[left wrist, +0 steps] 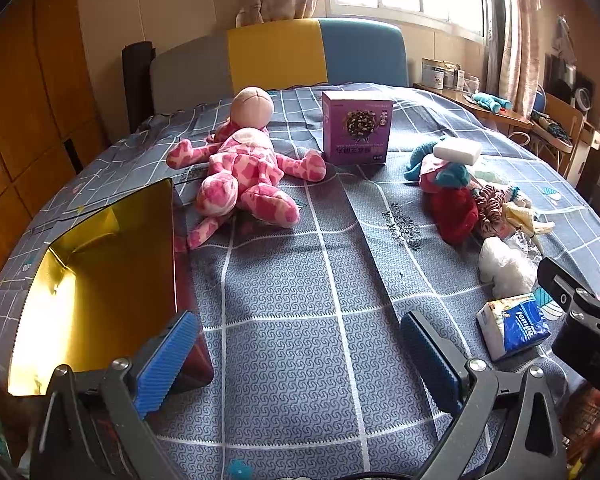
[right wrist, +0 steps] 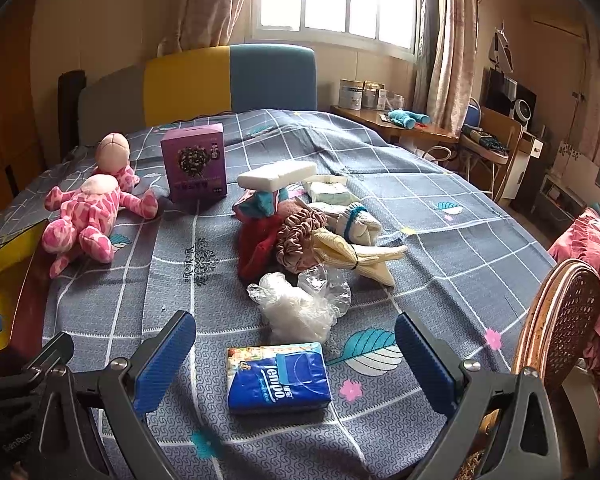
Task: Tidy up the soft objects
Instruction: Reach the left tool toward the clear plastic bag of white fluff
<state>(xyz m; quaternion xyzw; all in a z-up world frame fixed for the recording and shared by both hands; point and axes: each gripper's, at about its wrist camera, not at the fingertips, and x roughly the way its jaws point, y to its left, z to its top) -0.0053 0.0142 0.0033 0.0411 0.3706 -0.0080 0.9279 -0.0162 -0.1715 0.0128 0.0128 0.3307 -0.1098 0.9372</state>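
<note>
A pile of soft things (right wrist: 308, 232) lies mid-bed: red cloth, a brown scrunchie, cream gloves, socks, a white sponge (right wrist: 277, 175) on top, a crumpled clear bag (right wrist: 296, 304). A blue tissue pack (right wrist: 278, 378) lies just ahead of my open, empty right gripper (right wrist: 296, 356). A pink plush doll (left wrist: 244, 164) lies beyond my open, empty left gripper (left wrist: 300, 356). The pile (left wrist: 464, 200) and tissue pack (left wrist: 514, 326) show at right in the left wrist view. An open box with gold lining (left wrist: 100, 280) sits at the left, touching the left finger.
A purple carton (left wrist: 356, 128) stands upright on the bed behind the doll. The bed has a grey checked cover (right wrist: 440, 216). A wicker chair back (right wrist: 560, 312) is at the right. A desk with tins (right wrist: 400, 128) stands by the window.
</note>
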